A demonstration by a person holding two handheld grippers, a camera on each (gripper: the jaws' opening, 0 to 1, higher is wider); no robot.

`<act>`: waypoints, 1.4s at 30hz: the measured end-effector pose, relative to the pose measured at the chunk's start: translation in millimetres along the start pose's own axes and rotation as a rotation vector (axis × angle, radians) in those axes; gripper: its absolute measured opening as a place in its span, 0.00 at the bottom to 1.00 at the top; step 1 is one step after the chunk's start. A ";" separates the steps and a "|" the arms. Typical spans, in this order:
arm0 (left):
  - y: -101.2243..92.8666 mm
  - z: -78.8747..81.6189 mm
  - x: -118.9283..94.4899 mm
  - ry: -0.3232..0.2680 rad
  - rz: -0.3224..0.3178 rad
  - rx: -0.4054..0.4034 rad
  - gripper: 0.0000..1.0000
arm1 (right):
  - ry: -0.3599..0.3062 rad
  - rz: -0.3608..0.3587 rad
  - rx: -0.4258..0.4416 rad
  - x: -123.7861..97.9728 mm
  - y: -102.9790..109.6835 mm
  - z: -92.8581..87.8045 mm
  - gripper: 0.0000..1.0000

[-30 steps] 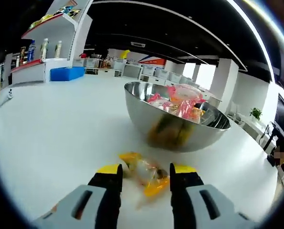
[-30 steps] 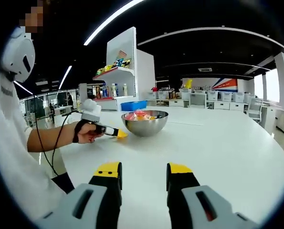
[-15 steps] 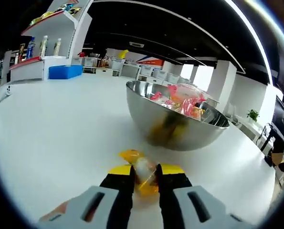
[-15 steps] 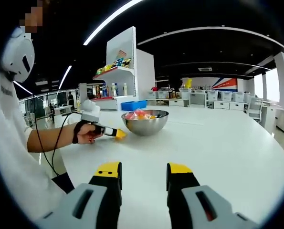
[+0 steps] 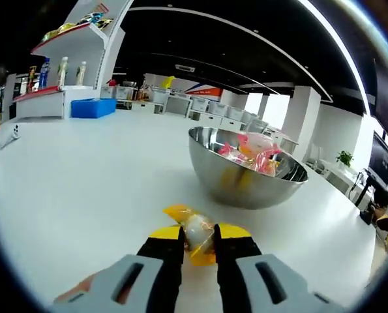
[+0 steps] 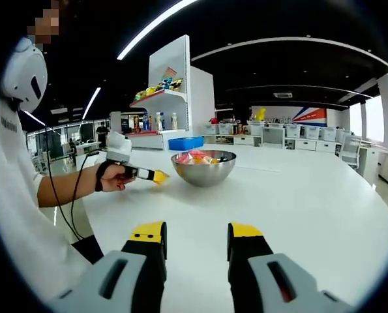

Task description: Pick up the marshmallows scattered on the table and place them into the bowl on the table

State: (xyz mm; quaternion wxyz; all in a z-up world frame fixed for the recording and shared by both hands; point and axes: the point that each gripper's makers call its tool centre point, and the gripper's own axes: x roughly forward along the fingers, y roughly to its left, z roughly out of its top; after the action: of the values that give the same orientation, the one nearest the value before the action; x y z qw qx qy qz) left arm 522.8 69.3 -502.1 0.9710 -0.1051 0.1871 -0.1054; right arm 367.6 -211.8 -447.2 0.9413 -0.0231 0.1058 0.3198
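Closing since a second ago, the left gripper (image 5: 198, 236) now pinches a wrapped marshmallow (image 5: 195, 229) between its yellow-tipped jaws, just above the white table (image 5: 83, 176) and a little back from the steel bowl (image 5: 246, 173), which already holds pink and yellow packets (image 5: 255, 147). Seen from the right gripper view, a hand (image 6: 113, 177) carries that gripper near the table's left edge, beside the bowl. The right gripper (image 6: 197, 242) hovers over bare tabletop, jaws apart and holding nothing. Shelving (image 6: 164, 107) stands beyond; its contents are too small to identify.
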 end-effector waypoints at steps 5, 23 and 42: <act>17.7 12.3 -21.5 -0.038 0.015 0.083 0.20 | -0.003 0.007 -0.009 3.1 4.7 3.1 0.37; -0.5 55.2 -103.8 -0.352 -0.232 0.272 0.20 | 0.000 0.061 -0.004 21.4 23.6 -6.2 0.37; -16.8 69.5 -141.0 -0.438 -0.308 0.343 0.20 | -0.014 0.049 0.004 22.2 18.8 -9.2 0.37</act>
State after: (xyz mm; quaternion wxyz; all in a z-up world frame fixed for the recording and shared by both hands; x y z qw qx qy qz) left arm 418.8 99.1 -386.9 0.9644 0.0127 -0.0648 -0.2560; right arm 371.7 -184.7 -460.4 0.9340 -0.0165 0.1002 0.3425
